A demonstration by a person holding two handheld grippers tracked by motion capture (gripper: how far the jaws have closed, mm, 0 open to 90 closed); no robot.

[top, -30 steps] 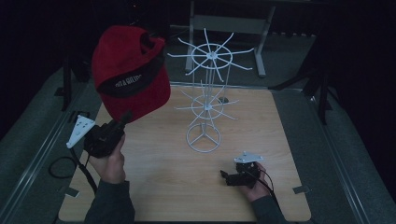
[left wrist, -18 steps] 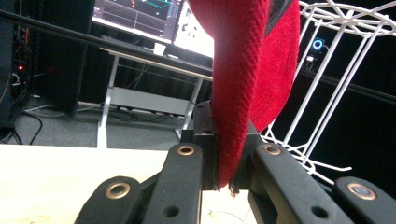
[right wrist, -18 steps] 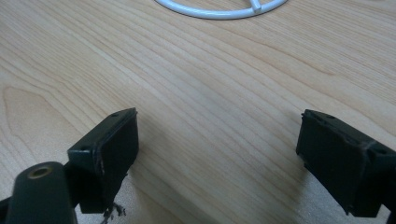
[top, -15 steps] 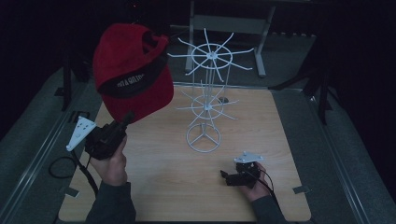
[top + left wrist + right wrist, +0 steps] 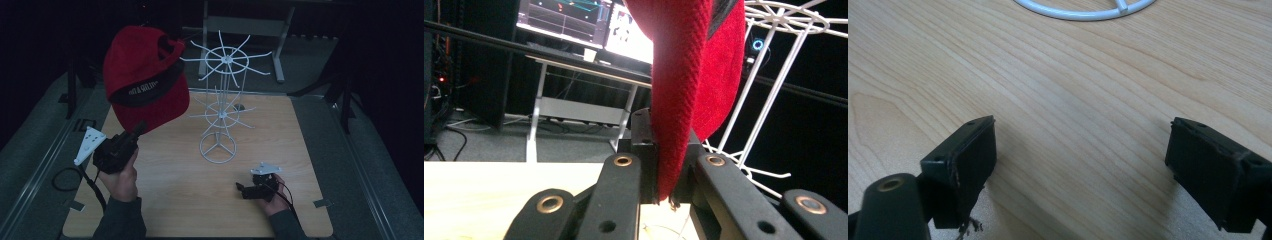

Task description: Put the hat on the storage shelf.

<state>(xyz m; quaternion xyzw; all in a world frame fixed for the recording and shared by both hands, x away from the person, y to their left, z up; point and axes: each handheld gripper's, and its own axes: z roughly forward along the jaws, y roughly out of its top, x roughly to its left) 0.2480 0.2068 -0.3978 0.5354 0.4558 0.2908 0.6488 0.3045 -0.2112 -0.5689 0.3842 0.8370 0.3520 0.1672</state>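
While your left gripper [image 5: 134, 134] clamps the red cap [image 5: 145, 75] by its edge, high above the table's [image 5: 310, 150] left side beside the white rack [image 5: 222, 107], tilt it gently onto a prong; your right gripper [image 5: 242, 190] rests apart near the front edge.

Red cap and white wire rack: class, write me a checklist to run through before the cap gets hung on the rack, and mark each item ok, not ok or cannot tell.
1. Left gripper has a firm hold on the red cap: ok, the left gripper view shows its jaws shut on the brim edge.
2. Cap lifted off the table: ok.
3. White wire rack upright on its ring base: ok.
4. Top-tier prongs free of other items: ok.
5. Right gripper out of the way: ok, open and low near the table's front, apart from the rack.
6. Cap opening turned toward a prong: cannot tell.
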